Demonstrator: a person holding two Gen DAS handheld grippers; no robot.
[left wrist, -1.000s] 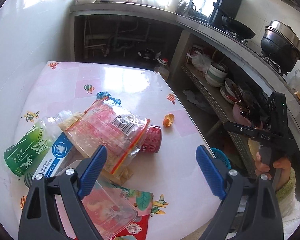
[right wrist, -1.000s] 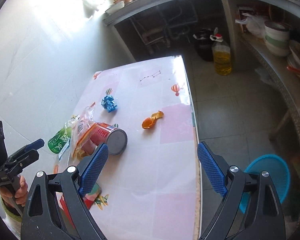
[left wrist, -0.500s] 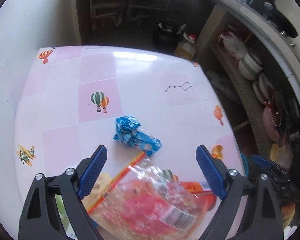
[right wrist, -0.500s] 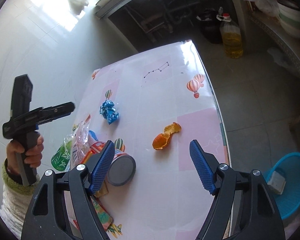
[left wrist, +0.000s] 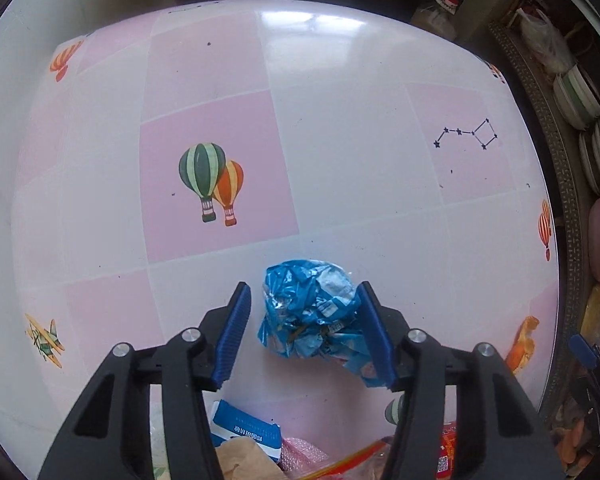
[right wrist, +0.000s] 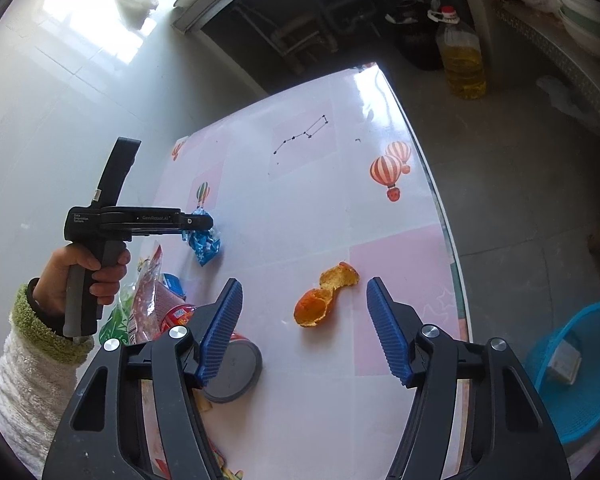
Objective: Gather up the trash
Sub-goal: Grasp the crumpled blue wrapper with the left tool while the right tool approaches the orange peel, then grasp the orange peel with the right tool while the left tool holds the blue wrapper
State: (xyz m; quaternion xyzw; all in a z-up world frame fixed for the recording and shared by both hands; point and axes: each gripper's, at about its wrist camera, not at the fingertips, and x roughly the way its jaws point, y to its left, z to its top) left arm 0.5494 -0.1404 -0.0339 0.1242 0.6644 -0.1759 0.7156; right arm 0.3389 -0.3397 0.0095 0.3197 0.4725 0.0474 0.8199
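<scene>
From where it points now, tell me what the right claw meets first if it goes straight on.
Most likely the orange peel on the table: it lies ahead between the closing, still empty right claw fingers. Depth is unclear.

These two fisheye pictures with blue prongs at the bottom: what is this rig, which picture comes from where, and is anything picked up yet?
No robot arm here: a person holds a trigger-style two-finger gripper in each hand, each carrying a camera that looks along its blue fingers.

The left wrist view looks straight down on the balloon-print table. The left gripper is closing around the crumpled blue wrapper; one pad touches it, the other not yet.

The right wrist view looks slantwise across the same table. The right gripper is closing toward the orange peel, which lies untouched ahead. You also see the person's left hand, a red can, bags, and a blue basket on the floor.
</scene>
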